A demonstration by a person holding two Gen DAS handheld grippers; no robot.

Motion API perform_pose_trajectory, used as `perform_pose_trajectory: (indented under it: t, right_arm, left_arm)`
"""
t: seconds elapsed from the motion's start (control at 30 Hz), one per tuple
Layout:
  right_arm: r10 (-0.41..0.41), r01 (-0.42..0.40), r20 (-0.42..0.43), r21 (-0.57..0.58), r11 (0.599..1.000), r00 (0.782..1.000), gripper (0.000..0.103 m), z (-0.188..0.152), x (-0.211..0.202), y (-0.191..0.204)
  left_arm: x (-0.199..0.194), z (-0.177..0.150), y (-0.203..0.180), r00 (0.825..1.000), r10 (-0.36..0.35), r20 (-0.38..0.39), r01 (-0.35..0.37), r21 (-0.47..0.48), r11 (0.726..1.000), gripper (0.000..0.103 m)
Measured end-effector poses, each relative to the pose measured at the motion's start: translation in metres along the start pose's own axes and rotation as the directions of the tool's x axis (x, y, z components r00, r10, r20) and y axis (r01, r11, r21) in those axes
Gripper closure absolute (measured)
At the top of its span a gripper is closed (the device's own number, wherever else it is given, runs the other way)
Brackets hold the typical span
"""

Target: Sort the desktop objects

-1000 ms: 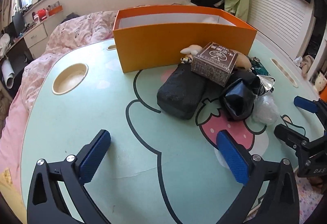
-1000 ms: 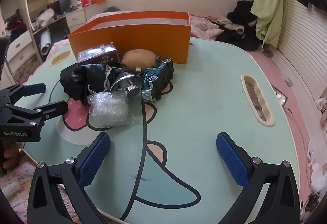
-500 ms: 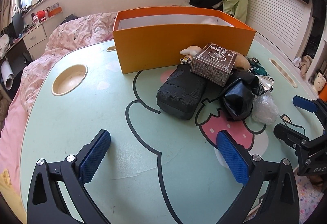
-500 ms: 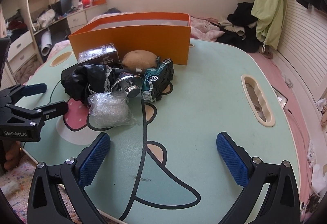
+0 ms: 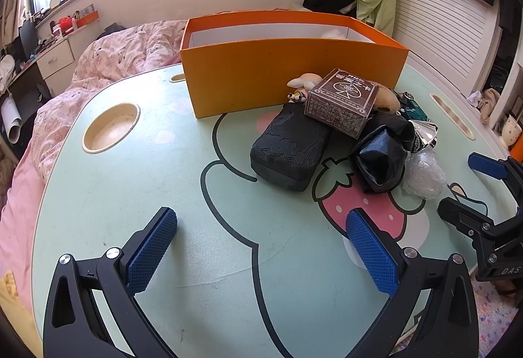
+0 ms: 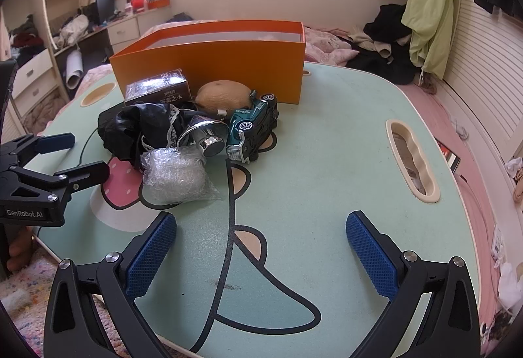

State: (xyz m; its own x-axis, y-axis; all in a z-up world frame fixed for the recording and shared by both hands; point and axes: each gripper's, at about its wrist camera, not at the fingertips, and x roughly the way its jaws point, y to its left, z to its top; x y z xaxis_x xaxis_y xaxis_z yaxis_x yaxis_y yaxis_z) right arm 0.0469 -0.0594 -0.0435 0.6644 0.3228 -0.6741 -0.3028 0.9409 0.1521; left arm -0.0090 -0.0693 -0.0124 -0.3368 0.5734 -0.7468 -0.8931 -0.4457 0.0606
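An orange box (image 5: 287,77) (image 6: 212,54) stands open at the back of the green cartoon table (image 5: 130,181). In front of it lies a pile: a black case (image 5: 289,149), a brown card box (image 5: 341,103) (image 6: 160,91), a black bag (image 5: 382,152) (image 6: 137,129), a clear plastic wad (image 5: 423,175) (image 6: 178,175), a chrome cup (image 6: 204,136), a teal toy car (image 6: 253,129) and a tan plush (image 6: 224,95). My left gripper (image 5: 261,247) hovers open short of the case. My right gripper (image 6: 261,247) is open over bare table, right of the wad.
A round cup recess (image 5: 111,127) sits at the table's left and a long slot (image 6: 413,160) at its right. A bed with pink bedding (image 5: 124,47) lies behind the table. Each gripper shows in the other's view: the right gripper (image 5: 480,194), the left gripper (image 6: 65,158).
Both views have barely shifted; the pile and box stay put. Both grippers remain open.
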Motion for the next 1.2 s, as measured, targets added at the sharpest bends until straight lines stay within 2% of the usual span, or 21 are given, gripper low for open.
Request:
perform_pose_trajectory:
  t: [1.2]
  right_arm:
    - [-0.043,0.043,0.001,0.038,0.998,0.999,0.0,-0.0004,0.0001,0.0]
  left_arm:
    - [-0.0014,-0.0016,0.0011,1.0,-0.005,0.002,0.005,0.006,1.0,0.0]
